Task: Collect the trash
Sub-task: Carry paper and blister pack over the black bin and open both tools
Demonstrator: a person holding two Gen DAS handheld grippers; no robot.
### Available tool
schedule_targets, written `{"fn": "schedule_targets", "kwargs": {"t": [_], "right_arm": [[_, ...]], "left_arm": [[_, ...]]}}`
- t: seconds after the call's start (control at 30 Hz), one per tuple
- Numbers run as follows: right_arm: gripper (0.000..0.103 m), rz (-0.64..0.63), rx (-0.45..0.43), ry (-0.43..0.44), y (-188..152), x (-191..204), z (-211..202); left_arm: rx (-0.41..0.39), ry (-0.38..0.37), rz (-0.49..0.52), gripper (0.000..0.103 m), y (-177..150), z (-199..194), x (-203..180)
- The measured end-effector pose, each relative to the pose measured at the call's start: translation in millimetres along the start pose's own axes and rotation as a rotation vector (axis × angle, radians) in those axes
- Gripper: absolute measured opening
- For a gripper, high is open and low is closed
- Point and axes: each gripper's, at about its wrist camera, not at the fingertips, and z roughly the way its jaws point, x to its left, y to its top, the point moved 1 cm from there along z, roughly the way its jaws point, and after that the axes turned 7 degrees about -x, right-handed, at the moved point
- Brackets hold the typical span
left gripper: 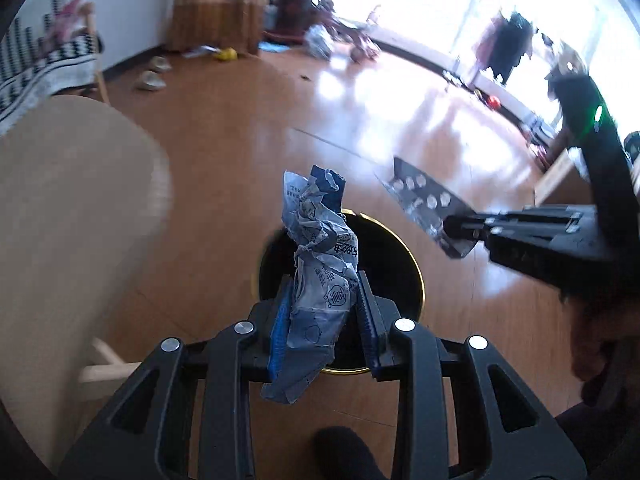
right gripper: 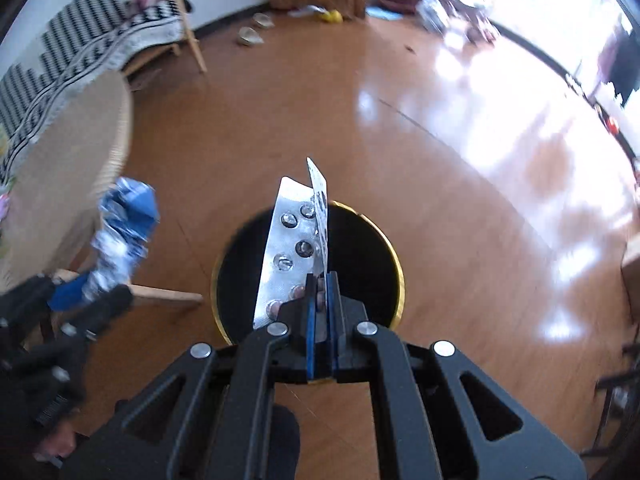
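Hovering over the round black gold-rimmed bin (left gripper: 384, 240), your left gripper (left gripper: 324, 300) jaws clamp a crumpled blue-white printed wrapper (left gripper: 320, 268); your right gripper (right gripper: 322, 280) jaws pinch a folded silver blister pack (right gripper: 292, 248).

Bin (left gripper: 404, 256) interior black, contents not visible; near rim hidden behind crumpled wrapper (left gripper: 320, 272) and left gripper (left gripper: 324, 304) fingers. Wrapper print too creased to read. Table (left gripper: 76, 208) motion-blurred, cut by left edge. In right wrist view, blister pack (right gripper: 288, 252) lower end hidden between fingers (right gripper: 310, 320); left gripper smeared by blur. Window area overexposed.
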Motion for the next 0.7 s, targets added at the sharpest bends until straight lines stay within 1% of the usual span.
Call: {"fn": "schedule_targets", "kwargs": {"t": [0.1,0.2,0.4,0.43,0.47,0.5,0.53,0.57,0.7], "right_arm": [[0.006,0.026,0.019,0.009,0.7,-12.0,6.2],[0.006,0.031,0.023,0.016,1.4,-21.8,5.8],[0.006,0.039,0.021,0.018,2.4,-21.3,5.4],[0.006,0.041,0.022,0.017,6.0,-14.8,7.8],[0.006,0.044,0.022,0.017,5.3,-15.7,7.3],[0.006,0.048,0.022,0.019,4.9,-15.9,7.1],[0.006,0.052,0.023,0.023,2.9,-18.8,5.4],[0.006,0.054,0.025,0.024,2.9,-19.2,6.0],[0.006,0.051,0.031,0.029,4.3,-17.8,8.2]], "left_arm": [[0.042,-0.017,0.008,0.030,-3.3,30.0,-1.7],[0.074,-0.033,-0.006,0.030,-4.3,49.6,-0.1],[0.092,-0.046,-0.021,0.032,0.8,66.0,-1.9],[0.091,-0.045,-0.025,0.038,0.9,66.4,-1.6],[0.090,-0.047,-0.028,0.047,-3.7,62.0,-7.0],[0.086,-0.051,-0.032,0.052,-2.7,61.4,-6.4],[0.080,-0.050,-0.032,0.061,-3.0,58.6,-7.1],[0.075,-0.050,-0.030,0.065,-1.2,59.1,-8.5],[0.059,-0.052,-0.015,0.069,1.2,51.5,-13.6]]}}
